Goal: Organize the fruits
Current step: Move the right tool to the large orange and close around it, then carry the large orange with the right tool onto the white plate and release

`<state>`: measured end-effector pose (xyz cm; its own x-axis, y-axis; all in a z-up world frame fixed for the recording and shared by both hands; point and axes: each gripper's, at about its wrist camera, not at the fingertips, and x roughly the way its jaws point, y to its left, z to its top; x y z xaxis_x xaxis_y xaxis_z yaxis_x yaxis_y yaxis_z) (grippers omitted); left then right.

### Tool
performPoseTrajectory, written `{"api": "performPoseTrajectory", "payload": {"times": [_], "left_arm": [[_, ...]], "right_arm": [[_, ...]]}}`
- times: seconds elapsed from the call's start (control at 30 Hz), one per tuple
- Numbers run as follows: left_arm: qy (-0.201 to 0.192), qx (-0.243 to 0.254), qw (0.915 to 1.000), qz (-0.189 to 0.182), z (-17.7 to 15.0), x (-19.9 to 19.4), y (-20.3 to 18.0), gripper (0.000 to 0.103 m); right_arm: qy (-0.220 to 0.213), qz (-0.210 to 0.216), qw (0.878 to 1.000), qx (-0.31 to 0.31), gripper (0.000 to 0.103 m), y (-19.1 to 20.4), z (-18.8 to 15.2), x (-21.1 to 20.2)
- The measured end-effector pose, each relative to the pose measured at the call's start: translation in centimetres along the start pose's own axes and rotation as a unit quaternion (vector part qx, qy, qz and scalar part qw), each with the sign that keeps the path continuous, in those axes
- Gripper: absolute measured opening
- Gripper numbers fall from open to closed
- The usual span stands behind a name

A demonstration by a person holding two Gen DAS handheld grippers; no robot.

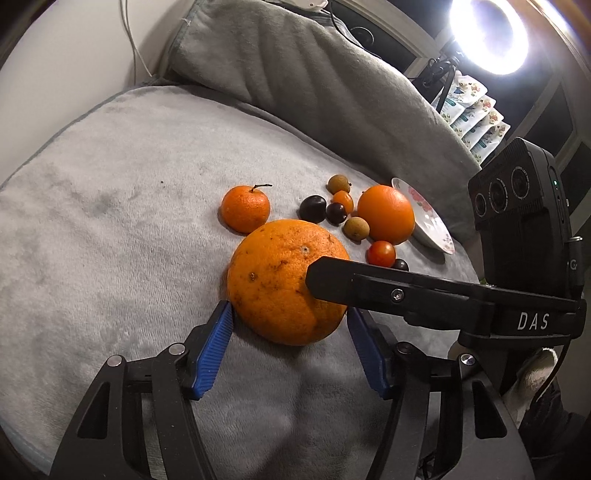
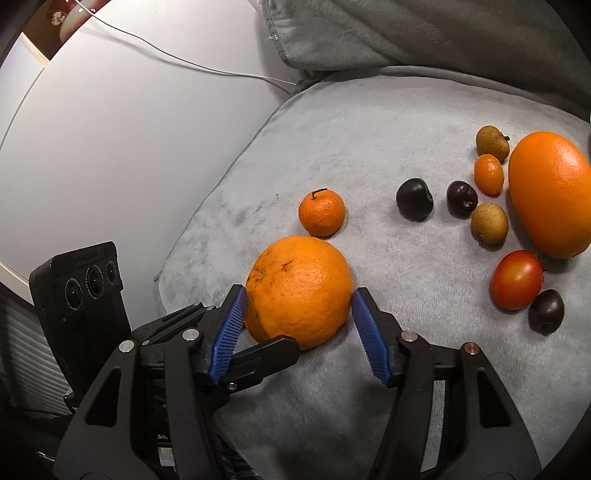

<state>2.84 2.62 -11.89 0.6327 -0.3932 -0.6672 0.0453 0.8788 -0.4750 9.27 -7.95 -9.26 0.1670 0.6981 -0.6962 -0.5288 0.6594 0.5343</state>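
A big spotted orange (image 1: pixel 284 280) lies on the grey blanket (image 1: pixel 110 221). My left gripper (image 1: pixel 290 314) is open, its blue pads on either side of the orange's near half. My right gripper (image 2: pixel 299 299) is open around the same orange (image 2: pixel 299 291) from the other side, the pads close to its skin; whether they touch I cannot tell. Behind lie a mandarin (image 1: pixel 245 208), a smooth orange (image 1: pixel 386 214), dark plums (image 1: pixel 312 208), longans (image 1: pixel 356 229), a kumquat (image 1: pixel 343 201) and a red tomato (image 1: pixel 381 253).
A floral plate (image 1: pixel 432 221) rests tilted at the blanket's right, behind the smooth orange. A grey pillow (image 1: pixel 314 74) rises at the back. A ring light (image 1: pixel 487 33) shines top right. White wall and cable (image 2: pixel 147 51) are to the left.
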Motion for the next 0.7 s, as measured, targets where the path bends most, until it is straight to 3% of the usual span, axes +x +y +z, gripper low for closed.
{"api": "performPoseTrajectory", "payload": {"times": [0.4, 0.7], "left_arm": [[-0.002, 0.019, 0.9998, 0.009, 0.4, 0.2, -1.2, 0.063], [-0.004, 0.047, 0.9989, -0.004, 1.5, 1.0, -3.9, 0.063]], "right_arm": [[-0.006, -0.004, 1.000, -0.005, 0.060, 0.0, -0.2, -0.8], [-0.035, -0.016, 0.999, 0.001, 0.060, -1.4, -0.1, -3.8]]}}
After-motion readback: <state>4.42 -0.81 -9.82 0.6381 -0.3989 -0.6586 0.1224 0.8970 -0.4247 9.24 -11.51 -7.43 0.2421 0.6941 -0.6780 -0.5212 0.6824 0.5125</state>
